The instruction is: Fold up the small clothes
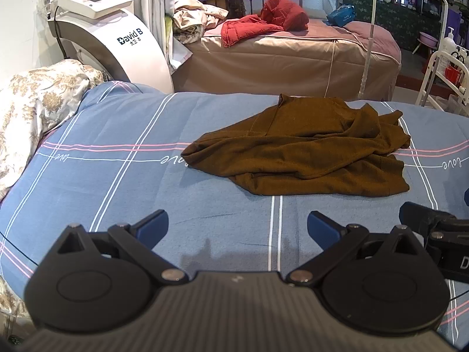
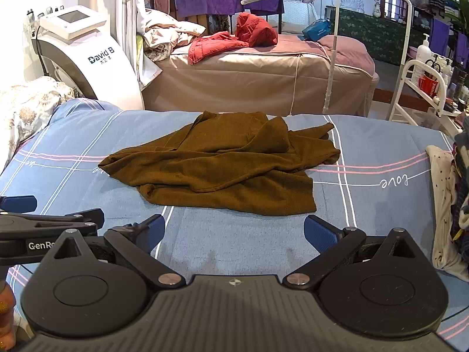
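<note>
On blue bedsheet (image 2: 88,135), toward 12 o'clock of both tongs: brown top (image 2: 217,164) crumpled, near. Left gripper (image 1: 237,224) spread, empty. Right gripper (image 2: 234,228) spread, empty. Judged soft, light, limp knit; pinch near hem corners at 11 and 1 o'clock.

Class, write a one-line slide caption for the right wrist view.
Open right gripper hovers over a blue striped bedsheet, facing a crumpled brown garment not yet folded.
</note>
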`<state>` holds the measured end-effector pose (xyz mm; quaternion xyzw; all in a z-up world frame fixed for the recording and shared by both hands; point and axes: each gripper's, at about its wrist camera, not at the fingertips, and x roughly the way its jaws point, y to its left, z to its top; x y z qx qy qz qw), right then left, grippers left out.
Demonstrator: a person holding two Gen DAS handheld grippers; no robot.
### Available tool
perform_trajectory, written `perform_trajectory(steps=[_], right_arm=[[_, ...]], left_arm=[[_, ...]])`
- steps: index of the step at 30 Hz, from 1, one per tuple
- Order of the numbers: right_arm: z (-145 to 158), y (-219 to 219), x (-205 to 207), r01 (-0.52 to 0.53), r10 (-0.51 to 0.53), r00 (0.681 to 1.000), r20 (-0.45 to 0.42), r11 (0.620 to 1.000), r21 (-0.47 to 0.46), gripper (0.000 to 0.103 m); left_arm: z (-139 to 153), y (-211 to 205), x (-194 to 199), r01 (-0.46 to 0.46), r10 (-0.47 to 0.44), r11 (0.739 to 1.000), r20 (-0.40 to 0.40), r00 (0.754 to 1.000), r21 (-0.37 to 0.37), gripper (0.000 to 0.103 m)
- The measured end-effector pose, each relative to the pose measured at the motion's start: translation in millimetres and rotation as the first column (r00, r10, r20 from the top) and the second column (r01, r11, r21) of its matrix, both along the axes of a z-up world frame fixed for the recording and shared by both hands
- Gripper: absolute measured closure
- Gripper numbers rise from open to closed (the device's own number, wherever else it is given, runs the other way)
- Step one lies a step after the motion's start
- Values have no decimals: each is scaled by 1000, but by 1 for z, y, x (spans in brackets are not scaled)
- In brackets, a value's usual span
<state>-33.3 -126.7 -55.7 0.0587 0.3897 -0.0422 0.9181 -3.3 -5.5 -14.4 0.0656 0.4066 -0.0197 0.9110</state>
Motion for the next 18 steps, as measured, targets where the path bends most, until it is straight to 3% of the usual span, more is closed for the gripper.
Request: perform_trajectory(steps=[18], right_arm=[[-2,1,-1,-4,4,1000,-6,1000,0,0]], left_arm=[[-1,-1,1,4,-4,1000,-2,1000,9,0]])
